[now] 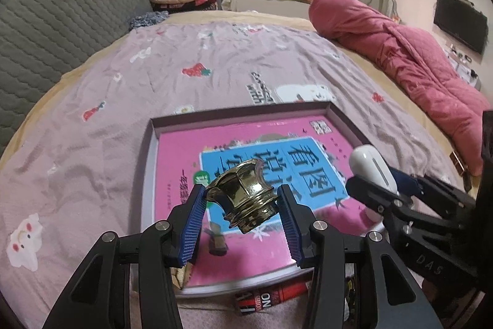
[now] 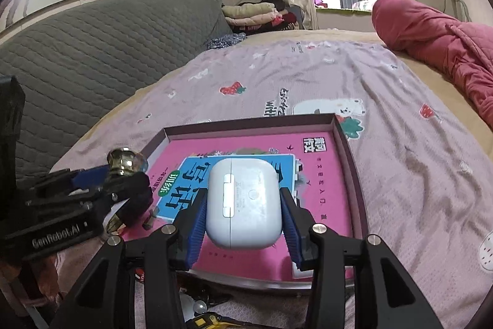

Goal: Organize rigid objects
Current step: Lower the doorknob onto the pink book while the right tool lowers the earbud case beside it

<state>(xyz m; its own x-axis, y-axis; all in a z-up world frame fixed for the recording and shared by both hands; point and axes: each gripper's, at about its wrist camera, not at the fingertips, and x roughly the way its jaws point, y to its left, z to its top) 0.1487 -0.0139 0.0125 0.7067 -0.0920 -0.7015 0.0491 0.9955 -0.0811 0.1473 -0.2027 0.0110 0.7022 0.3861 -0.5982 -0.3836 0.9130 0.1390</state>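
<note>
You hold both items above the tray point(image 1: 148, 162) on the bed point(image 1: 92, 76), mid-carry; the next move likely calls for lowering each onto the pink book point(image 1: 172, 162) inside. Your left hand-held gripper point(image 1: 243, 199) clamps a brass knob point(image 1: 243, 193), tilted between its pads. Your right hand-held gripper point(image 2: 243, 211) clamps a white earbud case point(image 2: 246, 202).

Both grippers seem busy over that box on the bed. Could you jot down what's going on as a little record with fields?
Setting: bed with a pink printed sheet
Left gripper: shut on a gold metal knob, held above the box
Right gripper: shut on a white earbuds case, also above the box
Box: shallow open tray, rim dark
Inside box: pink children's book lying flat
Far side: rolled red quilt
</note>
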